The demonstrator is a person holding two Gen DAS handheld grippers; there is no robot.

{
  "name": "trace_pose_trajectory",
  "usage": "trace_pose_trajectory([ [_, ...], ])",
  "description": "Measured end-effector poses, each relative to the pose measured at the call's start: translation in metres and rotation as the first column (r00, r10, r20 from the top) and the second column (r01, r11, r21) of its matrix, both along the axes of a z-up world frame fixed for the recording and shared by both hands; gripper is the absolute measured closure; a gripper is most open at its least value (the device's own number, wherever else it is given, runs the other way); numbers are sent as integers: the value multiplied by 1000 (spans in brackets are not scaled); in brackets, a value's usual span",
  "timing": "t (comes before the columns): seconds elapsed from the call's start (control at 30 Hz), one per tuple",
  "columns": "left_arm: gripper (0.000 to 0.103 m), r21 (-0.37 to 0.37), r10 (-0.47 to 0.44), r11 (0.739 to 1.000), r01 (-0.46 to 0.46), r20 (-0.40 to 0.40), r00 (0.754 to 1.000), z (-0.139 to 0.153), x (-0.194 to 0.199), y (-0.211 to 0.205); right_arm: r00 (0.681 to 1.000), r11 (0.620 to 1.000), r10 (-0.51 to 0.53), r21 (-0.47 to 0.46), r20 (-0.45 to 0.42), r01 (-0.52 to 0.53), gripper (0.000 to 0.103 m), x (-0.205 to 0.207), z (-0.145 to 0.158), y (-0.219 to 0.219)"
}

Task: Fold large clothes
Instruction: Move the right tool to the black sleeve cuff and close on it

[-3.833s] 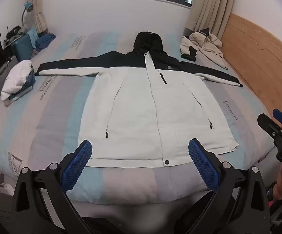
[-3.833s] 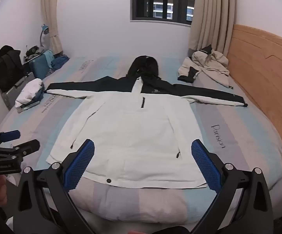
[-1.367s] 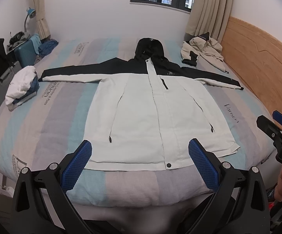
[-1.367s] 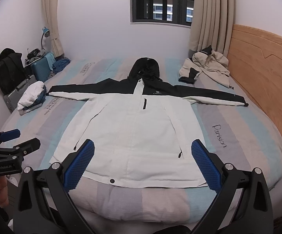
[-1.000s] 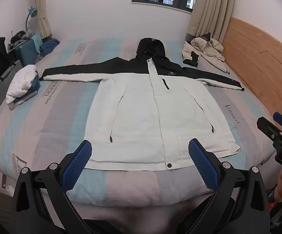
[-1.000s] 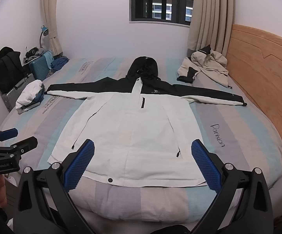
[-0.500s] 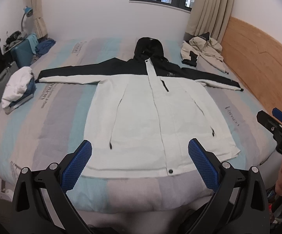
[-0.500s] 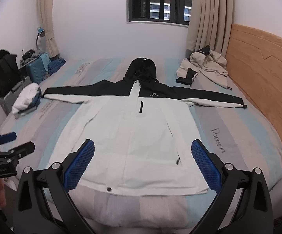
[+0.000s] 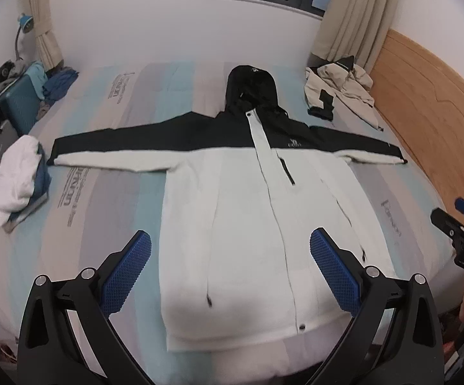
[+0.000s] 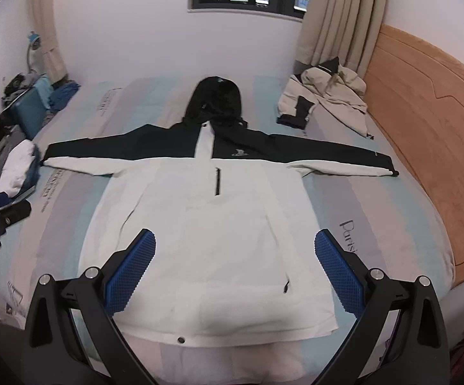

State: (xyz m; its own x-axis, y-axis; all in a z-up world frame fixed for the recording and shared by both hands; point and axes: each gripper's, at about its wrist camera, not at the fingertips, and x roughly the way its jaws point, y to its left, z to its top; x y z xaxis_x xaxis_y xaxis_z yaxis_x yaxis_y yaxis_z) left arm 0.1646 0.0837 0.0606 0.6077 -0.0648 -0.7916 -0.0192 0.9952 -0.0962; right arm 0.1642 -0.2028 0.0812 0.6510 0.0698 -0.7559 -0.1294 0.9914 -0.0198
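Observation:
A white and black hooded jacket point(image 9: 248, 199) point(image 10: 219, 224) lies flat and face up on the striped bed point(image 9: 110, 192) point(image 10: 392, 211), sleeves spread out to both sides, hood pointing to the far wall. My left gripper point(image 9: 230, 263) hovers open above the jacket's lower hem, nothing between its blue pads point(image 9: 126, 272). My right gripper point(image 10: 235, 263) is open too, above the hem on the right half. Each gripper shows at the edge of the other's view, held by a hand.
A beige jacket point(image 9: 341, 93) point(image 10: 324, 96) lies crumpled at the far right by the wooden headboard point(image 10: 424, 102). Folded white and blue clothes point(image 9: 17, 179) sit at the bed's left edge. A teal suitcase point(image 9: 20, 109) and bags stand on the left.
Both grippers have moved forward and lower over the bed, so the jacket's hem now lies under the fingers. The jacket has not moved.

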Motion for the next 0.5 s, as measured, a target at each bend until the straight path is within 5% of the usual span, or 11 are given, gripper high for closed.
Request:
trace_pose_trajectory([
  [0.5,6,44,81,996,-78,-62,995,-74,216,-27,998,1000,-15,-2,-55,15,7,240,-79,-96],
])
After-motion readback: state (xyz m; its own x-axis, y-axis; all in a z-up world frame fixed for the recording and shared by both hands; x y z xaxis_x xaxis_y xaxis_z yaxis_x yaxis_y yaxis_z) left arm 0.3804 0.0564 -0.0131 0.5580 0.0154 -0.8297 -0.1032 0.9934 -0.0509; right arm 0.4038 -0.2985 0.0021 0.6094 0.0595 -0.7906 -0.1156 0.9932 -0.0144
